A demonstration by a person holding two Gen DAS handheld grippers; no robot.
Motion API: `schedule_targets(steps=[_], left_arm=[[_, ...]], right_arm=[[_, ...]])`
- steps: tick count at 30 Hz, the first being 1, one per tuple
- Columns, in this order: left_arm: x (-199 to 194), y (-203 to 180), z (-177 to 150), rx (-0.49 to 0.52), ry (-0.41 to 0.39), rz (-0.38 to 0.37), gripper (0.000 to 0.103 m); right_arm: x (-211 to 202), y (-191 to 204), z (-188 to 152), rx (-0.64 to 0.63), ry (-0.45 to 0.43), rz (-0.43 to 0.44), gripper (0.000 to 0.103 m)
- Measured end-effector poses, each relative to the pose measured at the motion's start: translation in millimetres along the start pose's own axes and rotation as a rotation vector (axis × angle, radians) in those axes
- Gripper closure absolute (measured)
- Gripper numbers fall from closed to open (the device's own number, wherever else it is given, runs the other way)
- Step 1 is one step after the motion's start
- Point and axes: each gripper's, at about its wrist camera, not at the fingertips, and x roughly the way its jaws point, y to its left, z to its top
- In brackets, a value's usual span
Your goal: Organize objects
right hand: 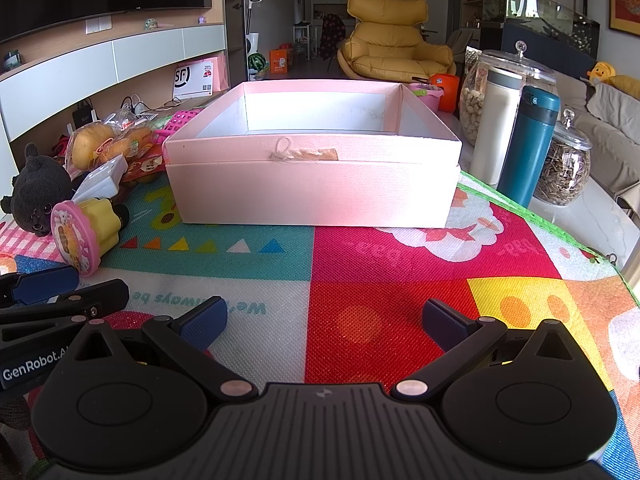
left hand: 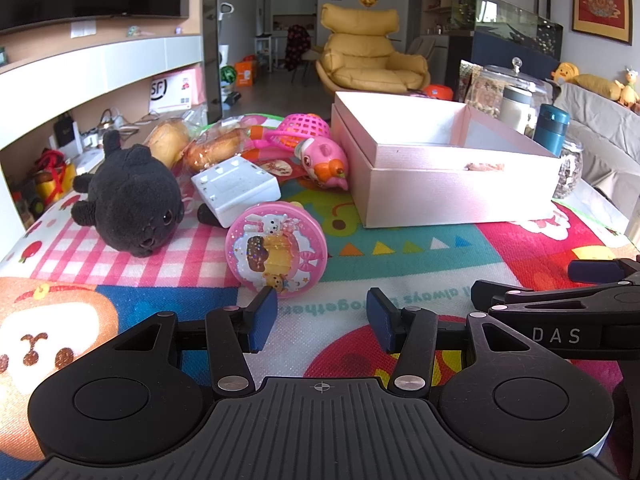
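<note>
Clutter sits unsorted at the left of the mat, so I judge the task at its opening step: nothing gathered, first pick pending.

Left wrist view: my left gripper (left hand: 322, 320) is part-open and empty, low over the mat (left hand: 400, 272). Just ahead, near its left finger, stands the round pink toy (left hand: 276, 250), a glossy plastic disc face with glitter print, tilted on edge. Behind it lie a white power strip (left hand: 236, 188), hard and boxy, a black plush cat (left hand: 130, 196), soft and fuzzy, a pink bird toy (left hand: 326, 162), a pink mesh scoop (left hand: 306, 126) and bagged bread (left hand: 216, 148) in crinkly film. The pink box (left hand: 460, 184), matte card with square walls, stands open to the right.

Right wrist view: my right gripper (right hand: 324, 322) is spread wide, holding nothing, facing the pink box (right hand: 312, 192), whose interior looks bare. Beside the box stand a teal flask (right hand: 528, 144) and glass jars (right hand: 564, 172).

Next move, in my judgement: advance the left gripper onto the round toy; its slick curved rim calls for a centred grip.
</note>
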Motion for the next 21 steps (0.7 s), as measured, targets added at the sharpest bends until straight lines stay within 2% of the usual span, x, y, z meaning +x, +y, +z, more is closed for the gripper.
schedule_targets(steps=[14, 18, 21], left_arm=[[0, 0, 0, -0.003, 0.000, -0.003, 0.049], [-1, 7, 3, -0.024, 0.003, -0.022, 0.054], [-14, 18, 6, -0.020, -0.038, -0.001, 0.055]], right_arm=[[0, 0, 0, 0.000, 0.001, 0.000, 0.000], [0, -2, 2, -0.012, 0.020, 0.016, 0.000], [0, -5, 6, -0.033, 0.051, 0.049, 0.000]])
